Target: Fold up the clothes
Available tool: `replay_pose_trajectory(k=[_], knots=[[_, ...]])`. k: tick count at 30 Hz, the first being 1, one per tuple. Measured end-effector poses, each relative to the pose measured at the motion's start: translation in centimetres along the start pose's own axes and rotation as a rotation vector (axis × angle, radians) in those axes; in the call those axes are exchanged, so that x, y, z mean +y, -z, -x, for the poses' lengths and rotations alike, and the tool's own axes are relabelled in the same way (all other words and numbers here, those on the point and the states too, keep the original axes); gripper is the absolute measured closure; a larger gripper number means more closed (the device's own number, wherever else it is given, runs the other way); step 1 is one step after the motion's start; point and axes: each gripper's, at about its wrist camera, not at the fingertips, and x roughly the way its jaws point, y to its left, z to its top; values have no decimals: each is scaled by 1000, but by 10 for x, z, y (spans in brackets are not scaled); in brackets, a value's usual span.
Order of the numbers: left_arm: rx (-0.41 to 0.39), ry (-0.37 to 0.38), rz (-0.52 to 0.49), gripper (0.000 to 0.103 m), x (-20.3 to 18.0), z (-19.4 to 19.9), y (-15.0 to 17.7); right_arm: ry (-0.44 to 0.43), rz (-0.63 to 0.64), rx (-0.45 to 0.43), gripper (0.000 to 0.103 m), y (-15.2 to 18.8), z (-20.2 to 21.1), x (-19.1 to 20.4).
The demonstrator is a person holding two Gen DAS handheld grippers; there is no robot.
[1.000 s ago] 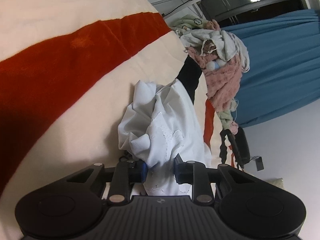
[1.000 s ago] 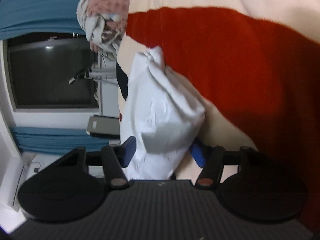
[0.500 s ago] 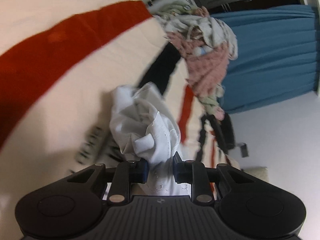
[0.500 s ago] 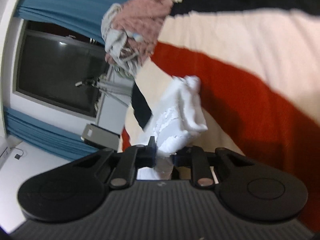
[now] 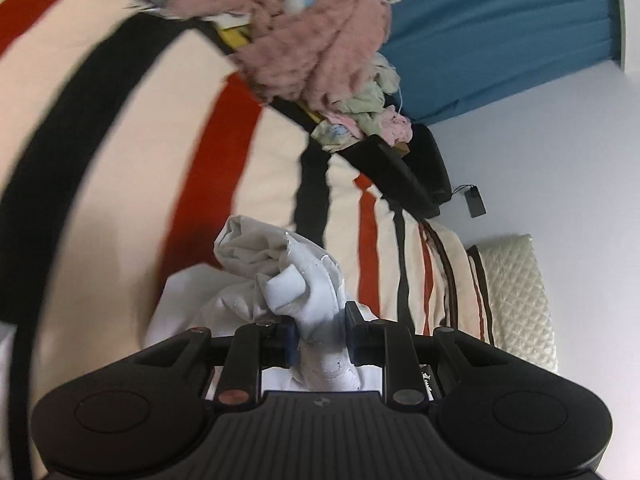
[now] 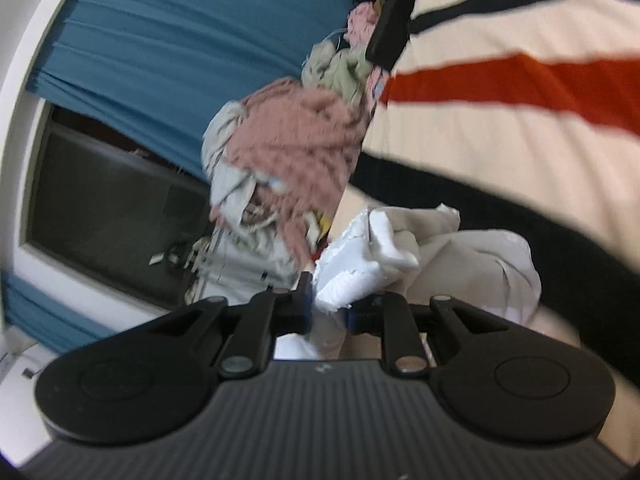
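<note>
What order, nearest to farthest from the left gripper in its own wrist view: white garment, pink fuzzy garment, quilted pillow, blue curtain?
1. white garment, clamped in the left gripper.
2. quilted pillow, low right.
3. pink fuzzy garment, in the pile above.
4. blue curtain, behind the pile.

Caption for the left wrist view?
Left claw shut on crumpled white cotton garment above cream, red and black striped blanket.

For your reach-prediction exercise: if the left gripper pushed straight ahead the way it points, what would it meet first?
The white garment it already pinches: the left gripper is shut on it, and the bunched cloth fills the line ahead. Beyond that probably the striped blanket, though depth is unclear.
</note>
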Motion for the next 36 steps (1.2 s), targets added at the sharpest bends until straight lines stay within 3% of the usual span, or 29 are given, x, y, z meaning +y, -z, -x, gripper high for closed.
replay_pose_trajectory(k=[4, 7, 10, 15, 18, 21, 26, 30, 34, 35, 36], knots=[[-34, 66, -50, 79, -35, -66, -51, -18, 88, -71, 84, -55, -53, 16], [-117, 88, -128, 78, -48, -105, -70, -32, 187, -128, 84, -68, -79, 14], [-120, 37, -228, 78, -32, -149, -64, 8, 249, -146, 84, -66, -106, -9], [-35, -81, -342, 79, 45, -188, -20, 146, 208, -6, 84, -25, -139, -91], [-18, -96, -393, 77, 64, -177, -3, 205, 194, 66, 84, 7, -144, -127], [-14, -118, -449, 74, 72, -162, 11, 253, 202, 96, 81, 13, -124, -113], [-47, -169, -548, 70, 41, -115, 24, 331, 220, 139, 81, 20, -88, -81], [-48, -168, -610, 65, 0, -61, 39, 284, 326, 90, 82, 24, -39, -31], [-99, -146, -690, 49, -38, 6, 68, 239, 450, 40, 81, 36, 15, 21], [-113, -136, -709, 39, -46, 22, 76, 231, 474, 29, 75, 41, 30, 30], [-129, -131, -726, 34, -54, 38, 85, 227, 496, 17, 59, 46, 44, 39]])
